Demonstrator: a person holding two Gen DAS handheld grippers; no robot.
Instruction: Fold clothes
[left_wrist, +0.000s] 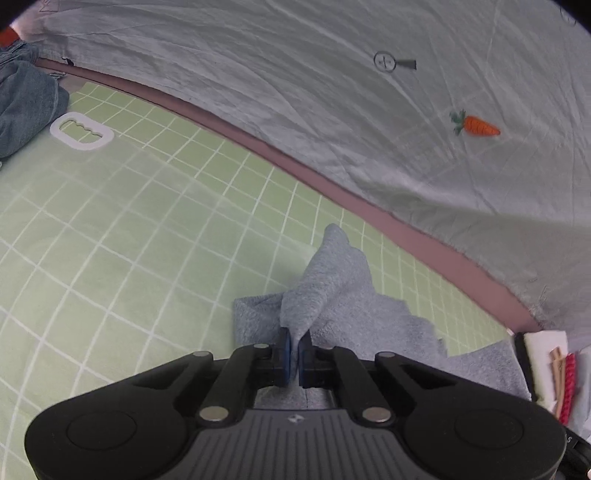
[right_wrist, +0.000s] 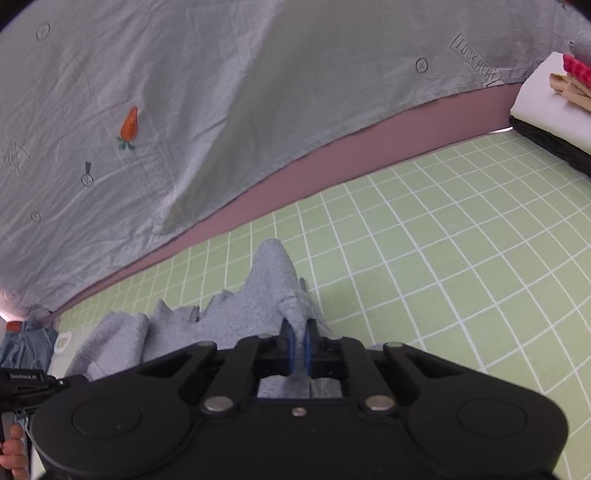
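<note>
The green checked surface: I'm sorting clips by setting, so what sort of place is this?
Probably a bedroom: a green checked bedsheet, a pale grey carrot-print cloth hanging behind it, and a stack of folded clothes at its edge.

A green gridded mat (left_wrist: 110, 229) lies before a carrot-printed grey sheet (left_wrist: 295, 92).

One grey garment (left_wrist: 343, 295), two grippers (left_wrist: 294, 345) (right_wrist: 300, 341), one jeans pile (left_wrist: 22, 107), one white handle (left_wrist: 81, 131).

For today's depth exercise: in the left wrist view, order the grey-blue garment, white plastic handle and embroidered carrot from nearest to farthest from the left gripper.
1. Grey-blue garment, pinched in the left gripper.
2. White plastic handle, far left on the green mat.
3. Embroidered carrot, upper right, on the sheet behind.
</note>
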